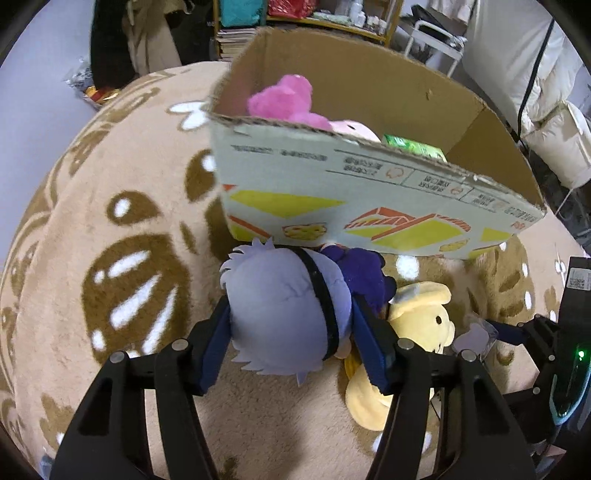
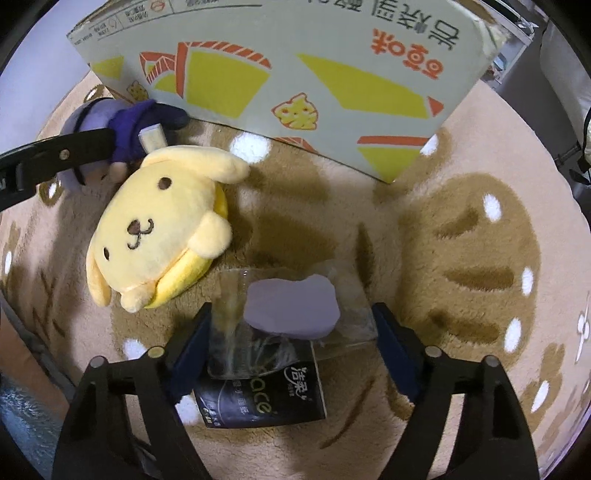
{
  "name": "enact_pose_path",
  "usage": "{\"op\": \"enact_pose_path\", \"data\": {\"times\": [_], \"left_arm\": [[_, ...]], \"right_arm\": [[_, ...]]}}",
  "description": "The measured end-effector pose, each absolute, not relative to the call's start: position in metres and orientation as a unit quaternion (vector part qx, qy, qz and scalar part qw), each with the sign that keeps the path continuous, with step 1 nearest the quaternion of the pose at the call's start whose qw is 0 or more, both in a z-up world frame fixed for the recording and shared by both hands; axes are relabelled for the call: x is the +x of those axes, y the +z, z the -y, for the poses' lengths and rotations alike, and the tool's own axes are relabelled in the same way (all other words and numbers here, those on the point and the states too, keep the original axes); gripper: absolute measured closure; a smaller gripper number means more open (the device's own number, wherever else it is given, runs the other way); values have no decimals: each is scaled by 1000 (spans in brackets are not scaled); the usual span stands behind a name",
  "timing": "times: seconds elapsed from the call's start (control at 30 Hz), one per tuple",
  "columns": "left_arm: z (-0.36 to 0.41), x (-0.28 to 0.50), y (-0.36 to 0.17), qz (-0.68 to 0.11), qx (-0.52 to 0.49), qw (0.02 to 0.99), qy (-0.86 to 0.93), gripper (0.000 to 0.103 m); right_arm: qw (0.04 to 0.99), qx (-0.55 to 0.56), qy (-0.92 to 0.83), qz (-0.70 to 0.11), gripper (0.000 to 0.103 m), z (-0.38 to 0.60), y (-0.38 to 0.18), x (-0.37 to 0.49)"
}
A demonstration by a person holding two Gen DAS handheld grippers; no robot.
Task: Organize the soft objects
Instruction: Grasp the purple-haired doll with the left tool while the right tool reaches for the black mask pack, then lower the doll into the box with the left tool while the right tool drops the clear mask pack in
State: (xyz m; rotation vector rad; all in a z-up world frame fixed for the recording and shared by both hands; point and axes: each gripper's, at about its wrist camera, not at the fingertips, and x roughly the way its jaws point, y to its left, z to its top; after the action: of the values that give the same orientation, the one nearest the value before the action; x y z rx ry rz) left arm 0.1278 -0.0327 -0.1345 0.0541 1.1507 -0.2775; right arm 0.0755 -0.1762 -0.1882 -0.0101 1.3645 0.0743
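My left gripper [image 1: 290, 317] is shut on a plush doll [image 1: 280, 306] with a pale lilac head, black band and purple body, just in front of the cardboard box [image 1: 369, 184]. The doll also shows in the right wrist view [image 2: 122, 129]. A yellow dog plush [image 2: 159, 225] lies on the rug beside it, also in the left wrist view [image 1: 417, 332]. My right gripper [image 2: 291, 317] is around a clear packet holding a lilac pad [image 2: 291, 310], its fingers [image 2: 192, 343] at the packet's sides. A black tissue pack [image 2: 258, 398] lies under it.
The box holds a pink plush [image 1: 284, 99], a pale pink toy [image 1: 354, 129] and a green packet [image 1: 413, 146]. A beige rug with brown and white pattern [image 2: 461, 240] covers the floor. Shelves [image 1: 314, 18] and white bedding [image 1: 546, 110] stand behind.
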Motion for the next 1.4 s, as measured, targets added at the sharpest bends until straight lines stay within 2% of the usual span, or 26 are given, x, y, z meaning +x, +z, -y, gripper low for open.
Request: {"op": "enact_pose_path", "data": {"times": [0.23,0.43,0.77,1.0,1.4], "left_arm": [[25,109,-111,-518,24,846,-120,42],[11,100,-88,-473,27,874,-112,42],[0,68,-35,-346,26,933,-96,42],[-6,61,-18,-307,21,947,-90,42],[3,80,1,-240,33,965,-103,41]], "right_arm": [[785,8,35,-618,21,183,-182,70],[815,25,30,-578,21,201,-148,56],[886,66,12,-459,21,221,-89,29],[927,100,-10,-362,21,238,-52,20],[965,60,-19,-256,21,229,-23,24]]}}
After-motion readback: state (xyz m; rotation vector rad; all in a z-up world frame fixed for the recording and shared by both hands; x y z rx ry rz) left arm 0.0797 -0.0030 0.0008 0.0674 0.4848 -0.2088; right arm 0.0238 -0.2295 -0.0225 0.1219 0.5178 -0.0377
